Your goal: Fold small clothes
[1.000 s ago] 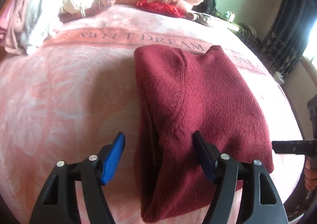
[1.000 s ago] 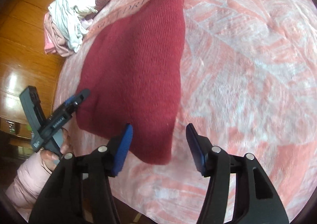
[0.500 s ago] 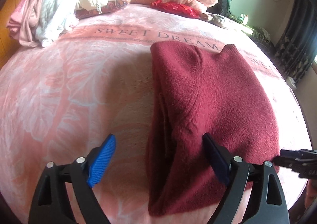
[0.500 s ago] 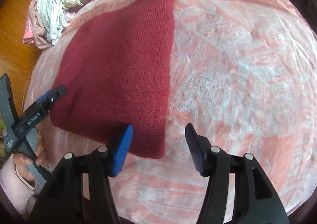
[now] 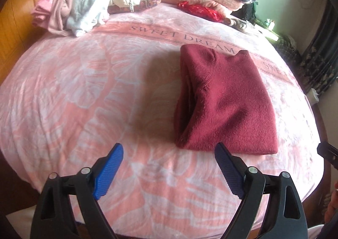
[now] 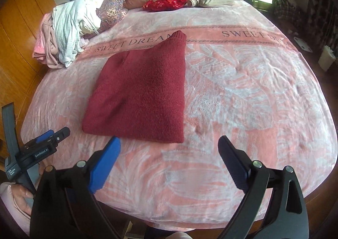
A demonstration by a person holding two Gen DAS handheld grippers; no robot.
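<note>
A folded maroon sweater [image 5: 226, 103] is lying flat on the pink "SWEET DREAM" blanket [image 5: 84, 95] covering the bed, its collar end touching the lettered band. The left claw [image 5: 166, 167] is hovering spread wide just short of the sweater's near edge, gripping nothing. The right claw [image 6: 169, 160] is likewise gaping empty near that same edge. Unfolded clothes [image 6: 63, 34] are sitting heaped by the pillows.

Dark red knit sweater [image 5: 224, 101] on a pink blanket [image 5: 84, 95] with pale leaf print — lettered band; blue pads [image 6: 104, 167] on black grippers.
</note>
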